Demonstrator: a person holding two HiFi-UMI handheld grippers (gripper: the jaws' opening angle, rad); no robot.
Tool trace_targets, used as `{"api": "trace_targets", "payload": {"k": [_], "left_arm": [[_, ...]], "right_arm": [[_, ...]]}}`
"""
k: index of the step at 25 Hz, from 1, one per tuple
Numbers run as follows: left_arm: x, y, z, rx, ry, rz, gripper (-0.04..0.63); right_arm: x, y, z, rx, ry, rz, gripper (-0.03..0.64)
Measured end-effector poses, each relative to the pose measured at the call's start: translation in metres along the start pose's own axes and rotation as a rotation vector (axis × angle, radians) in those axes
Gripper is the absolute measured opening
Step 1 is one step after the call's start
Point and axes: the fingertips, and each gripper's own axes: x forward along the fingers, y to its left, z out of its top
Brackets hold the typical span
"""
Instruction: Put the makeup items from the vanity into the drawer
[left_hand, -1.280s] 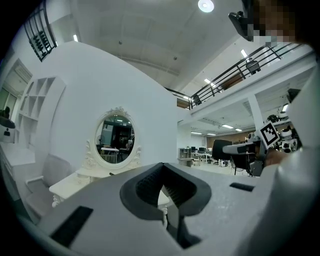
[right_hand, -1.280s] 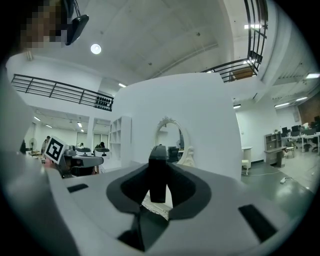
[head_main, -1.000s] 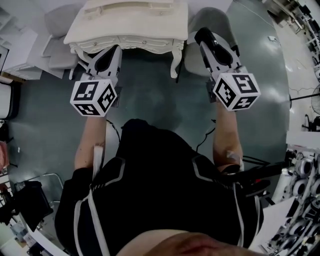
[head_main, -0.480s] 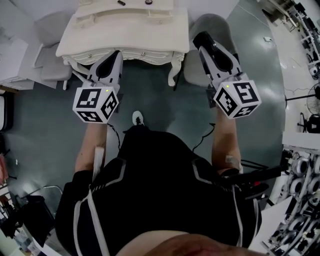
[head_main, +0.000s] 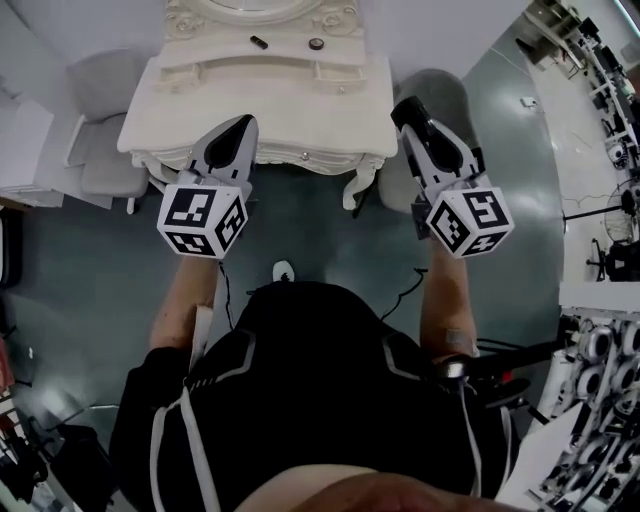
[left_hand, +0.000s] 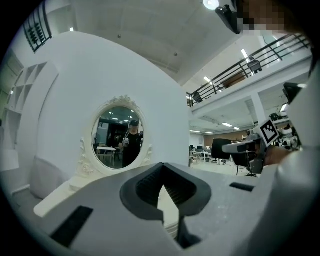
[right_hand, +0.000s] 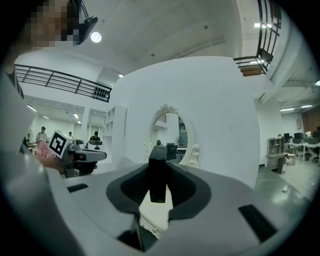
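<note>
The white vanity with an oval mirror stands ahead, and its front drawers look closed. On its top shelf lie a small dark stick and a small round item. My left gripper hovers at the vanity's front edge. In the left gripper view its tips meet with nothing between them. My right gripper is off the vanity's right front corner. It is shut on a black, stick-like makeup item that stands upright between its jaws.
A grey padded seat stands left of the vanity and a grey chair right of it, behind the right gripper. A cluttered bench runs along the right edge. My shoe shows on the dark floor.
The vanity has slid down into view, so its top shelf, the two items and the mirror base now show. Both grippers sit closer to its front edge, with their jaws unchanged.
</note>
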Motion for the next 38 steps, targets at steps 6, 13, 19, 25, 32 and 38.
{"api": "trace_targets", "payload": {"k": [6, 13, 19, 25, 32, 38], "left_arm": [[0.021, 0.040, -0.012, -0.041, 0.043, -0.070, 0.005], [0.049, 0.065, -0.010, -0.075, 0.025, -0.074, 0.003], [0.083, 0.067, -0.007, -0.061, 0.042, -0.066, 0.005], [0.122, 0.075, -0.003, -0.035, 0.053, -0.009, 0.005], [0.187, 0.072, -0.004, -0.030, 0.087, 0.026, 0.005], [0.237, 0.063, -0.008, -0.012, 0.088, 0.059, 0.005]], "right_arm": [[0.048, 0.008, -0.005, -0.001, 0.042, -0.026, 0.101], [0.080, -0.004, 0.007, -0.023, 0.023, -0.054, 0.101], [0.111, -0.030, 0.003, -0.013, 0.040, -0.016, 0.101], [0.149, -0.070, -0.001, -0.003, 0.034, 0.037, 0.101], [0.196, -0.123, -0.007, -0.043, 0.081, 0.111, 0.101], [0.231, -0.174, -0.028, -0.086, 0.142, 0.175, 0.100]]}}
